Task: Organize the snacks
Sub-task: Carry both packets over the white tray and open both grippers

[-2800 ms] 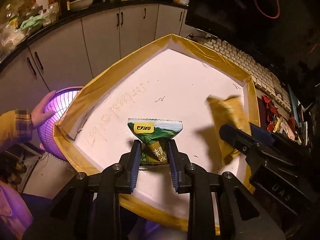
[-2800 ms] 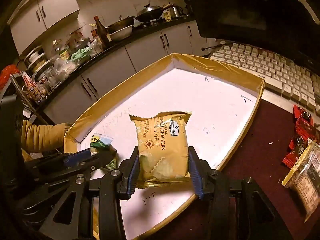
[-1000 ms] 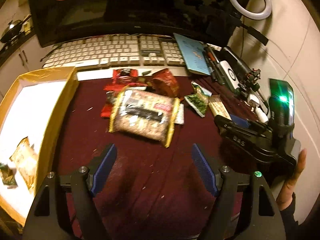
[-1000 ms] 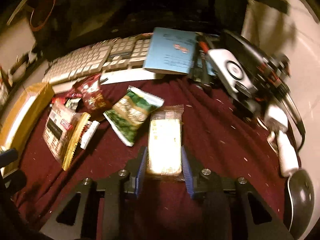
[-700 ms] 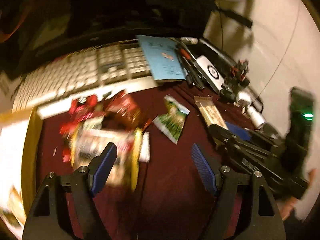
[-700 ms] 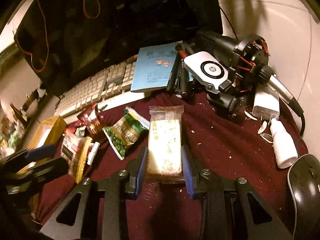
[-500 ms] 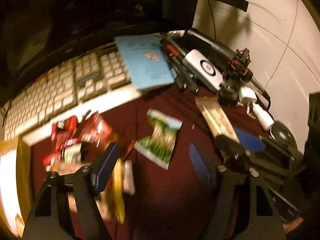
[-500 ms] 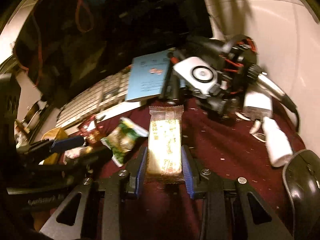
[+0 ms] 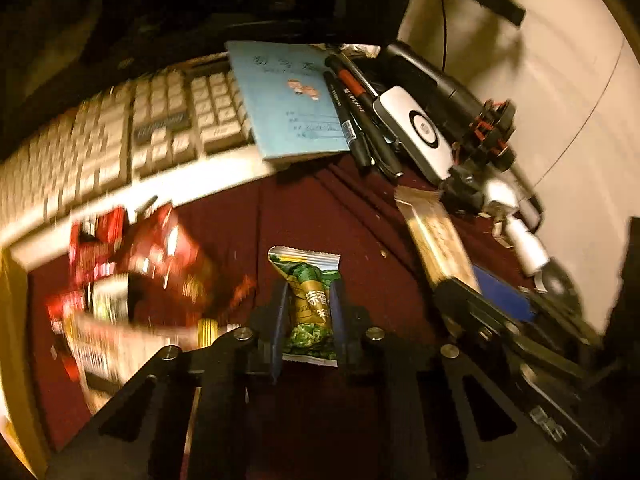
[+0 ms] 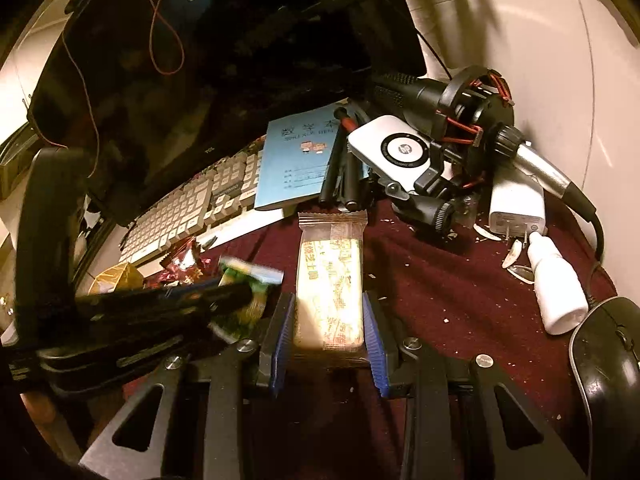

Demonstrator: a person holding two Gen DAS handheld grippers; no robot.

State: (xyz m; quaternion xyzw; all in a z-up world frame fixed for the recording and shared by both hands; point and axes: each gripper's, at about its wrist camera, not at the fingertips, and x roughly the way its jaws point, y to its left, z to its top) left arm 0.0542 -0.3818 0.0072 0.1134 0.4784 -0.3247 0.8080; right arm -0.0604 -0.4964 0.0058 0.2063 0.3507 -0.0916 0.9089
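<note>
My left gripper (image 9: 307, 316) is shut on a small green snack packet (image 9: 310, 292) over the dark red cloth. The packet also shows in the right wrist view (image 10: 244, 284), held by the left gripper (image 10: 224, 296). My right gripper (image 10: 329, 324) is shut on a long pale-yellow cracker packet (image 10: 330, 280); that packet also shows in the left wrist view (image 9: 436, 236). A blurred pile of red and yellow snack packets (image 9: 132, 280) lies to the left of the green packet. The gold edge of the box (image 9: 12, 344) shows at far left.
A white keyboard (image 9: 120, 140), a blue notebook (image 9: 288, 100) and pens (image 9: 360, 120) lie behind the snacks. A microphone mount (image 10: 460, 136), a white charger (image 10: 516, 204), a white bottle (image 10: 556, 280) and a black mouse (image 10: 604, 368) crowd the right side. A dark monitor (image 10: 200, 40) stands behind.
My left gripper swung right from the box to the loose snacks and closed on the green packet. My right gripper has kept hold of the cracker packet and lifted it slightly.
</note>
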